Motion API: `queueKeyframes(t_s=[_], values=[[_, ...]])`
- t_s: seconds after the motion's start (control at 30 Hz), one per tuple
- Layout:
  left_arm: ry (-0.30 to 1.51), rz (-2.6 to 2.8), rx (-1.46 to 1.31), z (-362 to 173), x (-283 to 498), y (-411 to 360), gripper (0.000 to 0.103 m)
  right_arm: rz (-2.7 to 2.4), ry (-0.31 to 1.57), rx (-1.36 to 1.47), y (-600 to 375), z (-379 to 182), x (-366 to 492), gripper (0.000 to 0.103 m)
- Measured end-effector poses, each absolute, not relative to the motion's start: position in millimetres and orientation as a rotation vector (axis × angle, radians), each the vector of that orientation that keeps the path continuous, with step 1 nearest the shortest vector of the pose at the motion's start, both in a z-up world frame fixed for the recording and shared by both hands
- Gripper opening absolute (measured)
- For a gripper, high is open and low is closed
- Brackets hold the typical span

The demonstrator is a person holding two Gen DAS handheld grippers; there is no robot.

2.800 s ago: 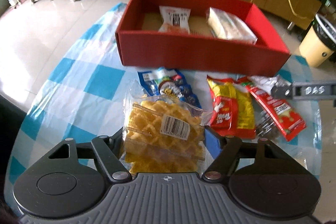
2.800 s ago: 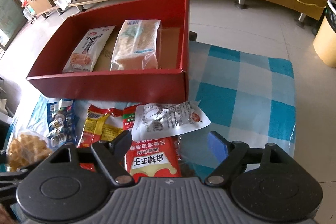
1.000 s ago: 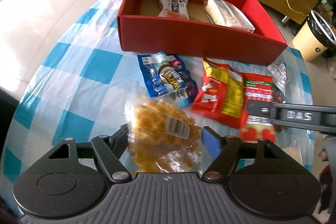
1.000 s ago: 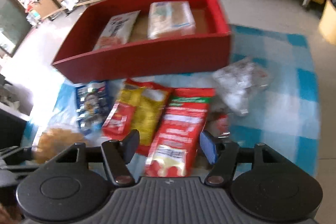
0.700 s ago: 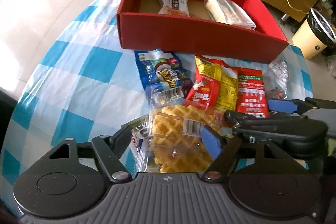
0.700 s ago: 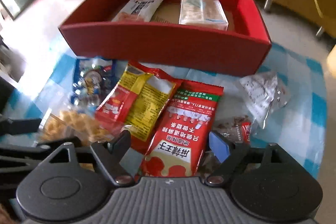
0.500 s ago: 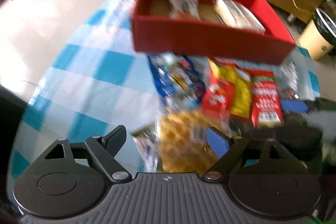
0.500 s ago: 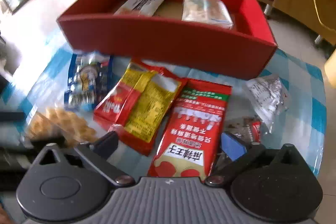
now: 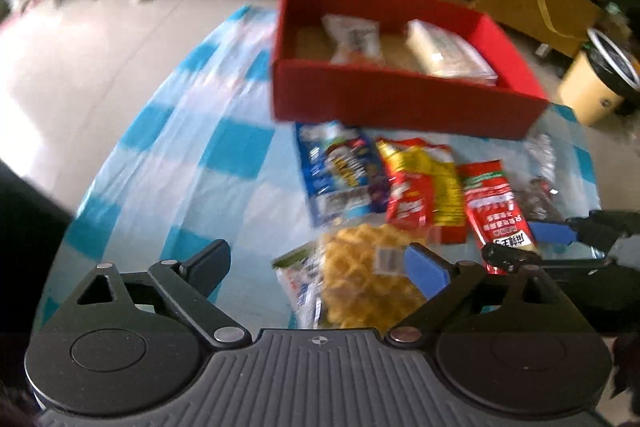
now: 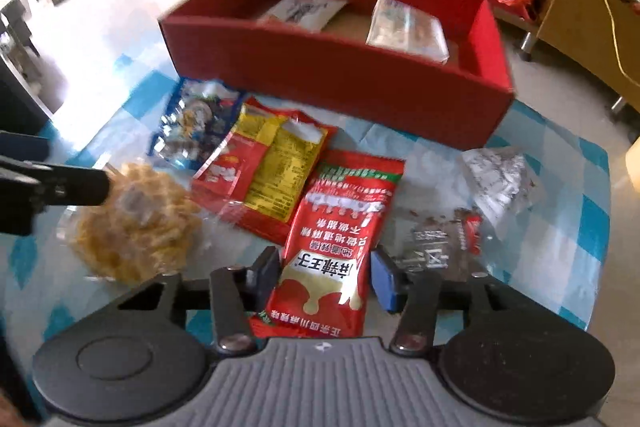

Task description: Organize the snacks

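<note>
right gripper (image 10: pixel 324 277) low over table, fingers partly spread and straddling the near end of the red sauce-print packet (image 10: pixel 340 239); pads close to its edges but contact can't be confirmed, so not pinching it as far as visible. looks like set-up for a grasp w/ the packet lined up lengthwise between the fingers. left gripper (image 9: pixel 316 263) spread wide, holding nothing; waffle bag (image 9: pixel 368 275) lies on the cloth between its fingers, nearer the blue pad, prob. the left side's target. red box (image 10: pixel 332 67) sits at far edge of checked tablecloth (image 9: pixel 168 163), already holding a white packet (image 10: pixel 308 7) and a clear-wrapped pack (image 10: pixel 408 27), so loose snacks lie in front of it within short reach. blue bag (image 9: pixel 340 175) and red-yellow bag (image 10: pixel 264 163) flat betw. box and grippers. hard to read: left view motion-blurred, labels illegible; dark wrapper (image 10: pixel 436 247) partly behind right finger; crumpled clear wrapper (image 10: pixel 496 179) contents unclear; green-edged packet (image 9: pixel 300 275) half under waffle bag.
</note>
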State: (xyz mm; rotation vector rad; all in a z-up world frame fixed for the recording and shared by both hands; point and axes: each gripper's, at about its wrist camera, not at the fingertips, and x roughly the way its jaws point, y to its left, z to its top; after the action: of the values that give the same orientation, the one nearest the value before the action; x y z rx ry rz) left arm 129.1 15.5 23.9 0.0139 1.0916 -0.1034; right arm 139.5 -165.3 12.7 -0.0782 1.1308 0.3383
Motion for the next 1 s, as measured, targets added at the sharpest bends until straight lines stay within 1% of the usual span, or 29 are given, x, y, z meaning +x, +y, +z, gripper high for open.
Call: queueKeyframes(t_s=[0.03, 0.07, 0.1, 0.17, 0.3, 0.37, 0.4, 0.47, 0.5, 0.57, 0.6, 0.67, 0.73, 0.8, 0.83, 0.87, 0.9, 0.97, 1.0], values=[[1.072, -0.139, 0.049, 27, 127, 10, 0.098, 0.347, 1.123, -0.056, -172, 17, 137, 0.040], [1.052, -0.183, 0.084, 30, 124, 4, 0.098, 0.351, 1.117, -0.037, -179, 21, 135, 0.024], [1.036, -0.226, 0.123, 31, 123, -1, 0.098, 0.359, 1.119, -0.009, -185, 24, 132, 0.019], [1.022, -0.338, 0.281, 32, 118, -17, 0.098, 0.394, 1.134, 0.080, -201, 24, 130, 0.018], [0.948, -0.487, 0.699, 29, 103, -45, 0.098, 0.382, 1.174, 0.098, -212, 16, 128, 0.019], [0.923, -0.558, 0.827, 24, 104, -54, 0.098, 0.396, 1.197, 0.156, -217, 12, 133, 0.025], [0.923, -0.588, 0.876, 19, 106, -57, 0.098, 0.389, 1.208, 0.185, -220, 11, 136, 0.026], [0.963, -0.673, 0.958, 5, 111, -65, 0.098, 0.386, 1.224, 0.246, -225, 9, 142, 0.032], [0.987, -0.718, 0.991, -2, 110, -68, 0.098, 0.383, 1.231, 0.277, -228, 7, 144, 0.036], [1.019, -0.790, 1.057, -18, 109, -74, 0.098, 0.391, 1.245, 0.318, -232, 4, 147, 0.049], [1.033, -0.816, 1.086, -26, 110, -75, 0.098, 0.403, 1.261, 0.328, -233, 1, 148, 0.050], [1.057, -0.824, 1.104, -43, 112, -74, 0.102, 0.408, 1.285, 0.334, -233, -5, 150, 0.052], [1.084, -0.792, 1.069, -54, 116, -71, 0.103, 0.401, 1.307, 0.296, -228, -9, 152, 0.053], [1.133, -0.724, 0.944, -51, 122, -64, 0.099, 0.394, 1.327, 0.269, -223, -13, 155, 0.057], [1.146, -0.668, 0.887, -48, 123, -61, 0.089, 0.392, 1.327, 0.273, -221, -13, 156, 0.060], [1.155, -0.604, 0.852, -47, 121, -58, 0.083, 0.396, 1.321, 0.272, -219, -12, 156, 0.060], [1.167, -0.546, 0.819, -46, 117, -56, 0.082, 0.400, 1.311, 0.262, -216, -10, 157, 0.061], [1.177, -0.460, 0.776, -44, 106, -53, 0.081, 0.391, 1.300, 0.242, -206, -7, 159, 0.068], [1.177, -0.425, 0.760, -43, 99, -52, 0.081, 0.388, 1.298, 0.239, -201, -7, 159, 0.069]])
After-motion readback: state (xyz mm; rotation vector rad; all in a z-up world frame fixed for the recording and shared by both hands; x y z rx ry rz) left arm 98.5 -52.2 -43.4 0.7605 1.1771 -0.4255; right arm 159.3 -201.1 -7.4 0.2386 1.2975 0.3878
